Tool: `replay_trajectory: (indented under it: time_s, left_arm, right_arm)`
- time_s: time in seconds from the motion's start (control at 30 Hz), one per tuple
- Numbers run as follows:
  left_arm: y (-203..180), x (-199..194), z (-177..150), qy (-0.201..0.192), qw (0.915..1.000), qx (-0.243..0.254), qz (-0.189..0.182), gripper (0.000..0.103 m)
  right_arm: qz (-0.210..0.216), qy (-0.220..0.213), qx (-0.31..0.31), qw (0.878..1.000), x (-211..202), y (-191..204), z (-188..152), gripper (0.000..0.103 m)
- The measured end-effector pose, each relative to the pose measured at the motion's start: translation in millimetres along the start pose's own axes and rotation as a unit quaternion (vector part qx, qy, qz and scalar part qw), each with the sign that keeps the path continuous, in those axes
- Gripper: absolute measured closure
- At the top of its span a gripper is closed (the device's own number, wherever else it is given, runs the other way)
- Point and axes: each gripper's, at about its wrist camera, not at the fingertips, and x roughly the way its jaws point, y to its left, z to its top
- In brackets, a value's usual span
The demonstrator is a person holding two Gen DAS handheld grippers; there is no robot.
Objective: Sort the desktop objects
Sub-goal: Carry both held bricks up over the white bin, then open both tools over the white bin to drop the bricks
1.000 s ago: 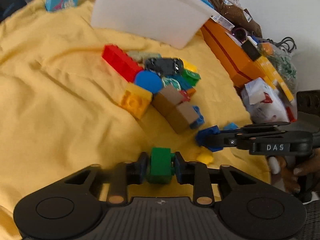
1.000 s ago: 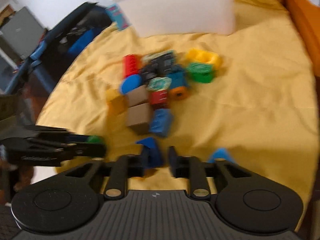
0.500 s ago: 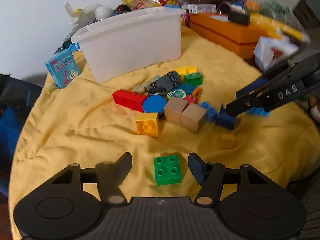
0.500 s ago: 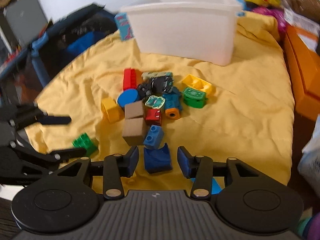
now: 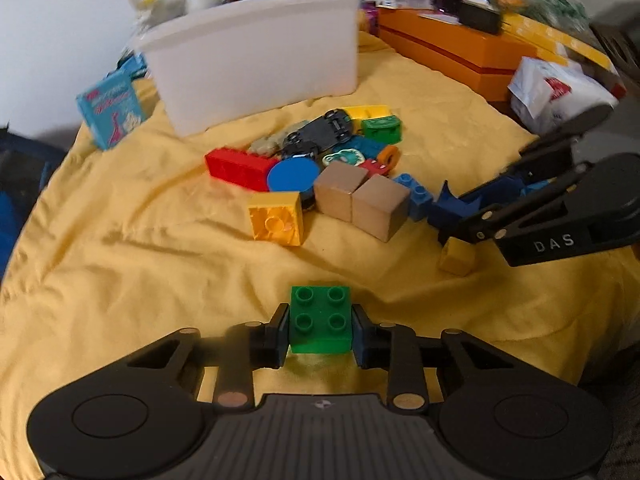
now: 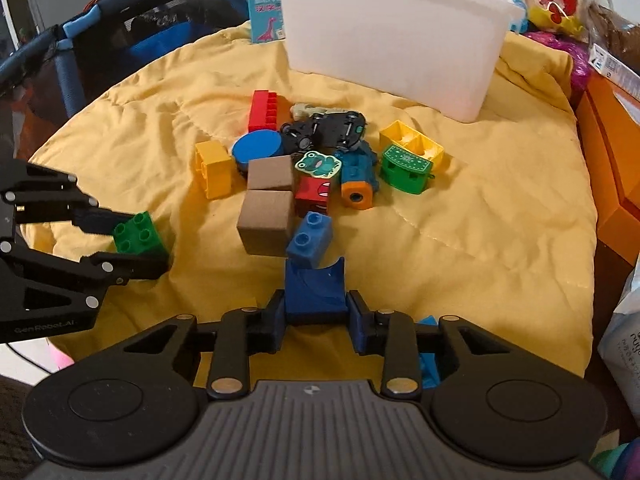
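One white bin (image 6: 394,36) stands at the far edge of the yellow cloth (image 6: 500,216), beyond two brown cubes (image 6: 266,204) and one yellow brick (image 6: 213,168). The left gripper (image 5: 320,330) clamps one green brick (image 5: 320,320) near the cloth's front; the right gripper (image 6: 316,322) pinches one dark blue arch piece (image 6: 316,290) just in front of the pile.

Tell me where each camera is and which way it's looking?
Left wrist: sits on the left gripper, looks forward along its fingers, shut on the green brick, toward the white bin; the right gripper reaches in from the right.
Right wrist: sits on the right gripper, clamped on the dark blue arch block, facing the same bin; the left gripper shows at left.
Shared: the toy pile, the two brown cubes, the yellow cloth.
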Motion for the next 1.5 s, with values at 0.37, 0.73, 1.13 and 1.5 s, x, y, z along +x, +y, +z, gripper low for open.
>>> replay_trajectory:
  time_s: [0.37,0.73,1.13,1.5]
  left_arm:
    - [22.0,-27.7,34.7,-0.030,0.9984,-0.046,-0.010,0.070]
    - [44.6,-72.5,140.9,-0.179,0.9830,-0.004,0.037,0.069]
    - [90.5,-11.7,251.6,-0.195,0.9760,-0.009,0.096,0.070]
    - [105.5,68.8,269.8,-0.123,0.9873,-0.049,0.088,0.069]
  right_arm:
    - [0.014,-0.037,0.042,0.998,-36.6,-23.6,31.5,0.069]
    - [-0.016,-0.124,0.016,0.992,-60.3,-45.1,101.8,0.068]
    - [-0.076,-0.204,0.027,0.976,-46.7,-80.9,205.7,0.068]
    - [-0.103,-0.132,0.040,0.985,11.7,-96.4,230.8,0.065]
